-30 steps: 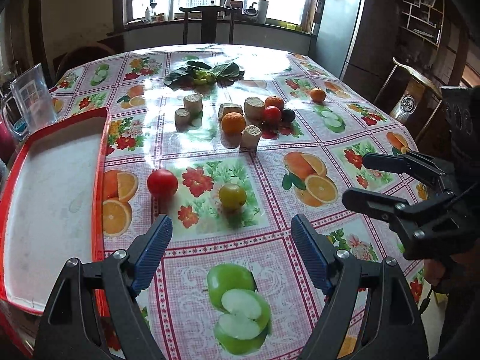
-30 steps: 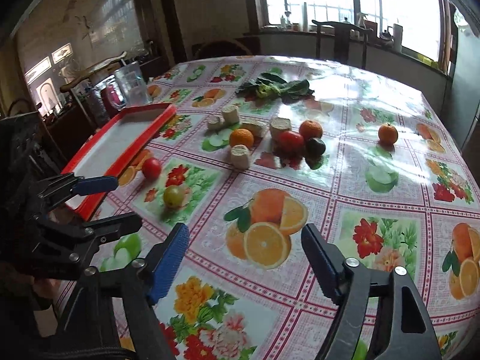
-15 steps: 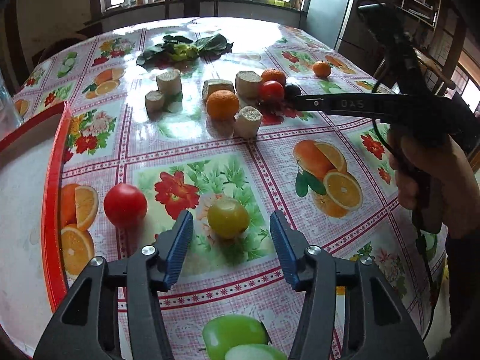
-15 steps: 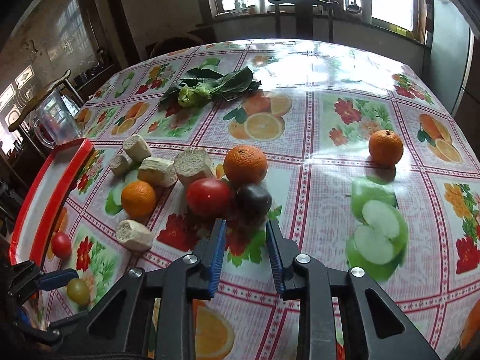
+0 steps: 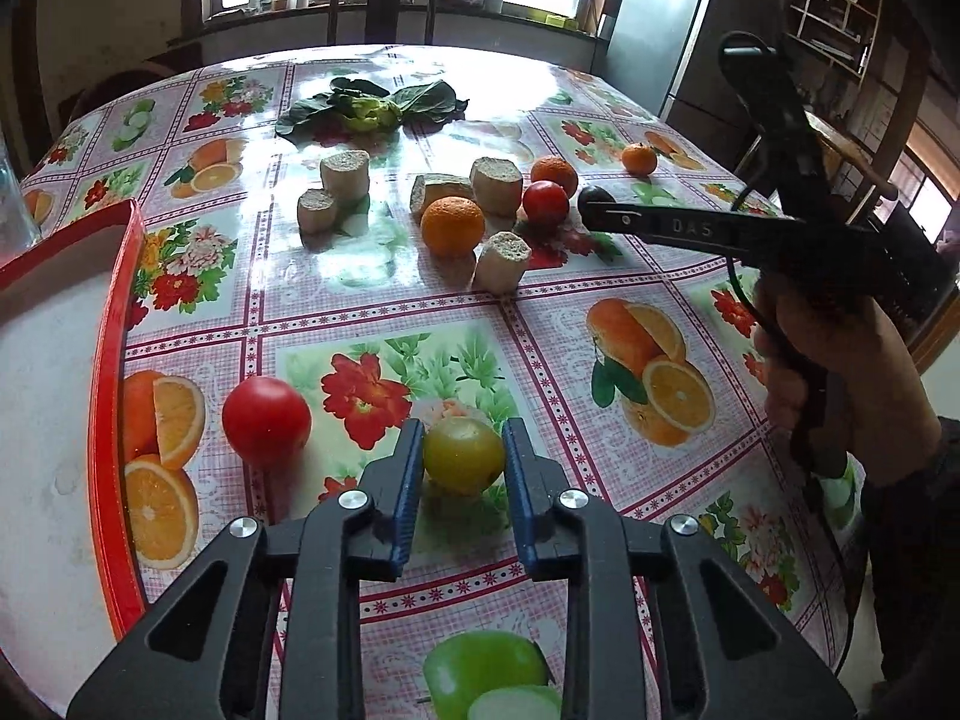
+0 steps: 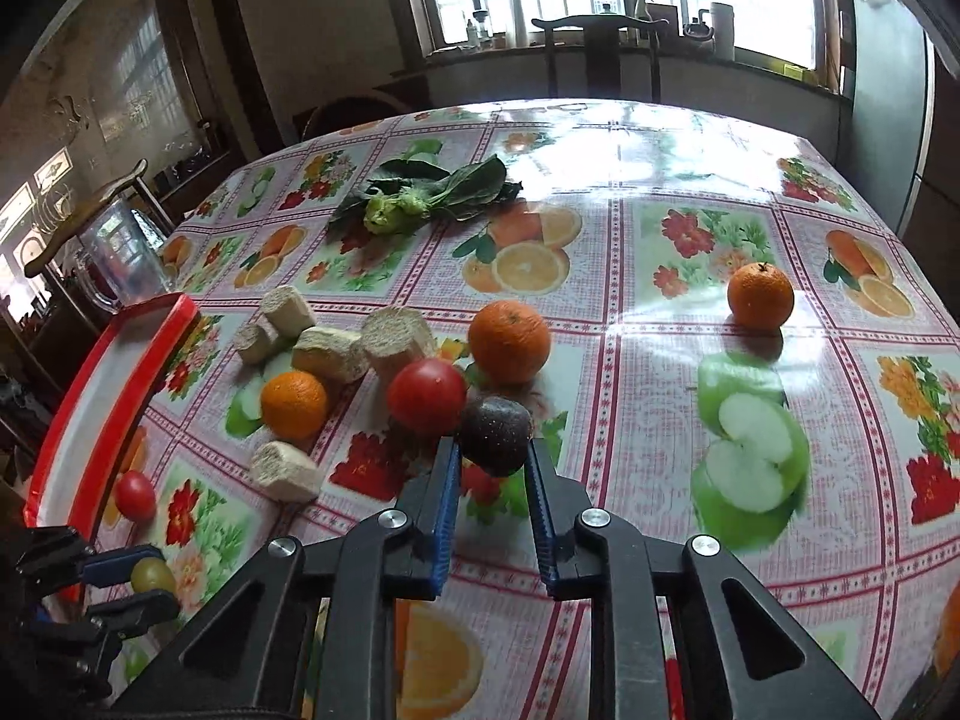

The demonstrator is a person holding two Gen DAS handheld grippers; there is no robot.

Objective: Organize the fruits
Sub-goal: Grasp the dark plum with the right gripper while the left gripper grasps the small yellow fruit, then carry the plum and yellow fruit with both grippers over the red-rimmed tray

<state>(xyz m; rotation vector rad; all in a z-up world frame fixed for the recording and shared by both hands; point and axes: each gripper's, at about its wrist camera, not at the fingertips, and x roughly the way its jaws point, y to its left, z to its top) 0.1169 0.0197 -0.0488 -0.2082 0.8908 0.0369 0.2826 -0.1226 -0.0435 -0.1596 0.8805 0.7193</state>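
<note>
My left gripper is shut on a yellow-green tomato resting on the table, with a red tomato just to its left. My right gripper is shut on a dark purple fruit beside another red tomato. Oranges lie among the group and at far right. The red-rimmed white tray lies at the left; it also shows in the right wrist view.
Several cut beige root pieces lie among the fruit. Leafy greens lie farther back. A clear jug stands behind the tray. A chair stands at the table's far side.
Both grippers moved forward and closed: the left around the yellow-green tomato, the right around the dark purple fruit.
</note>
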